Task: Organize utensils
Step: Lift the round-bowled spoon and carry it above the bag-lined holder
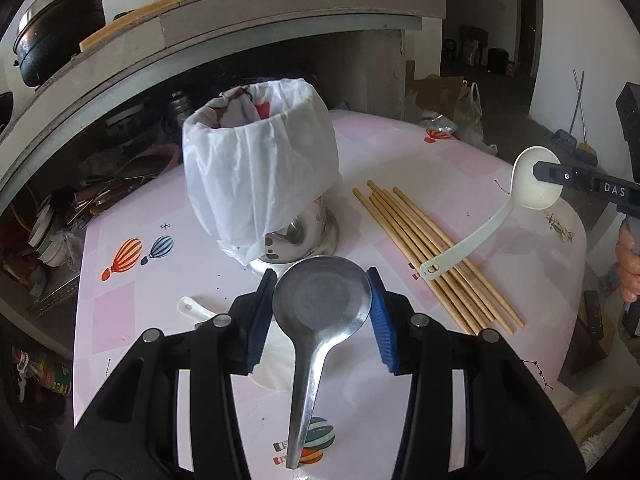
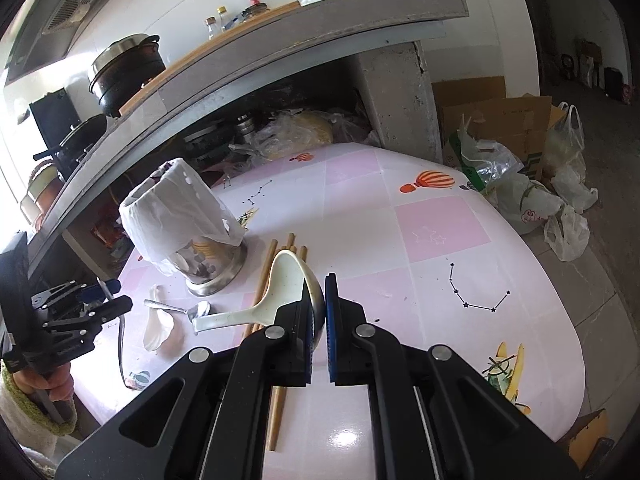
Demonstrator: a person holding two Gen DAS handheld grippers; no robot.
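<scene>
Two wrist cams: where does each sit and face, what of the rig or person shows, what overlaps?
Left wrist: on the left tongs, facing down-forward at the bag-lined holder; they clamp a metal spoon; right tongs and fingers at right edge.
Right wrist: on the right tongs, facing the pink table; shut on a white ladle; left tongs at left.
Shared: holder, chopsticks, ladle, table.

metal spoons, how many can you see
2: a big spoon held in the left tool, a small spoon lying on the table by the holder. More may hide inside the holder.
</scene>
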